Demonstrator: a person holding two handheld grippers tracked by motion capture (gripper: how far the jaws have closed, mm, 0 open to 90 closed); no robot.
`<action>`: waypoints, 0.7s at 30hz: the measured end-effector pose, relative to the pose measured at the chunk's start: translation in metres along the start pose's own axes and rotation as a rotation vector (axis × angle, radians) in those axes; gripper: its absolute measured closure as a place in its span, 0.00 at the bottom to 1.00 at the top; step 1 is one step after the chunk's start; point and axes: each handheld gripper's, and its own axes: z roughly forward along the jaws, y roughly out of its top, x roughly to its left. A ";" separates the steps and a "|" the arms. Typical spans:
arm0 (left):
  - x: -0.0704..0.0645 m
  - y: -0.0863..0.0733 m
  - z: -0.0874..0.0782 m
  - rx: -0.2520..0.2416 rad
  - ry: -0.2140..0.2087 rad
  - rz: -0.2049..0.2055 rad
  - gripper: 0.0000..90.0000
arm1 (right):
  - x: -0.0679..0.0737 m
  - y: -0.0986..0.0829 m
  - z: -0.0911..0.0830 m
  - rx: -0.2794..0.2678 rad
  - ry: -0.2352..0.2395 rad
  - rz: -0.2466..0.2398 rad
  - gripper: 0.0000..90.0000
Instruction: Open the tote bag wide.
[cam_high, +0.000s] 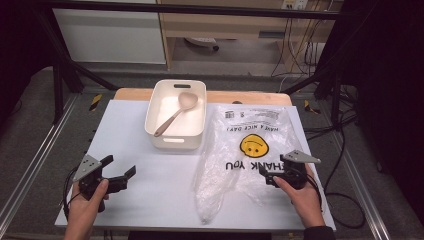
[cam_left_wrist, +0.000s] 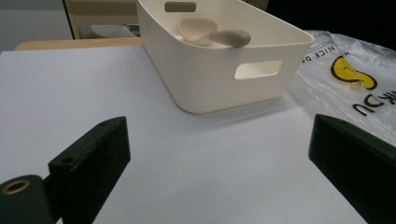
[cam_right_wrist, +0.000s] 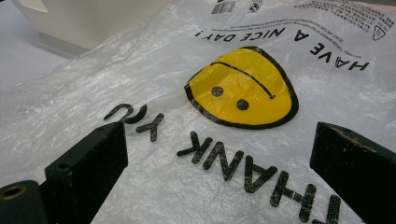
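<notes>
A cream plastic bin (cam_high: 175, 140) stands at the back middle of the white table sheet, with a beige spoon (cam_high: 173, 114) lying slantwise inside it. To its right a clear plastic bag (cam_high: 235, 165) with a yellow smiley and "THANK YOU" print lies flat. My left gripper (cam_high: 120, 166) rests near the front left, open and holding nothing. In the left gripper view the gripper (cam_left_wrist: 217, 163) faces the bin (cam_left_wrist: 219, 79) and spoon (cam_left_wrist: 215, 35). My right gripper (cam_high: 272, 168) hovers open over the bag's right side. In the right gripper view the gripper (cam_right_wrist: 219, 163) frames the bag (cam_right_wrist: 154, 84).
The white sheet (cam_high: 135, 145) covers a wooden table whose far edge (cam_high: 132, 93) shows behind the bin. Metal frame rails run along both sides. Cables lie on the floor at the right. Bare sheet lies between my left gripper and the bin.
</notes>
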 end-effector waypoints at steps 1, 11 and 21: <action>0.000 0.000 0.000 0.000 0.000 0.000 0.06 | -0.001 0.001 0.000 0.000 -0.006 -0.013 0.06; 0.003 0.001 -0.002 -0.010 0.026 -0.018 0.06 | -0.020 0.018 -0.009 -0.008 -0.054 0.024 0.09; 0.004 -0.001 0.000 0.004 0.032 -0.024 0.06 | -0.074 0.040 -0.004 0.034 -0.122 0.011 0.15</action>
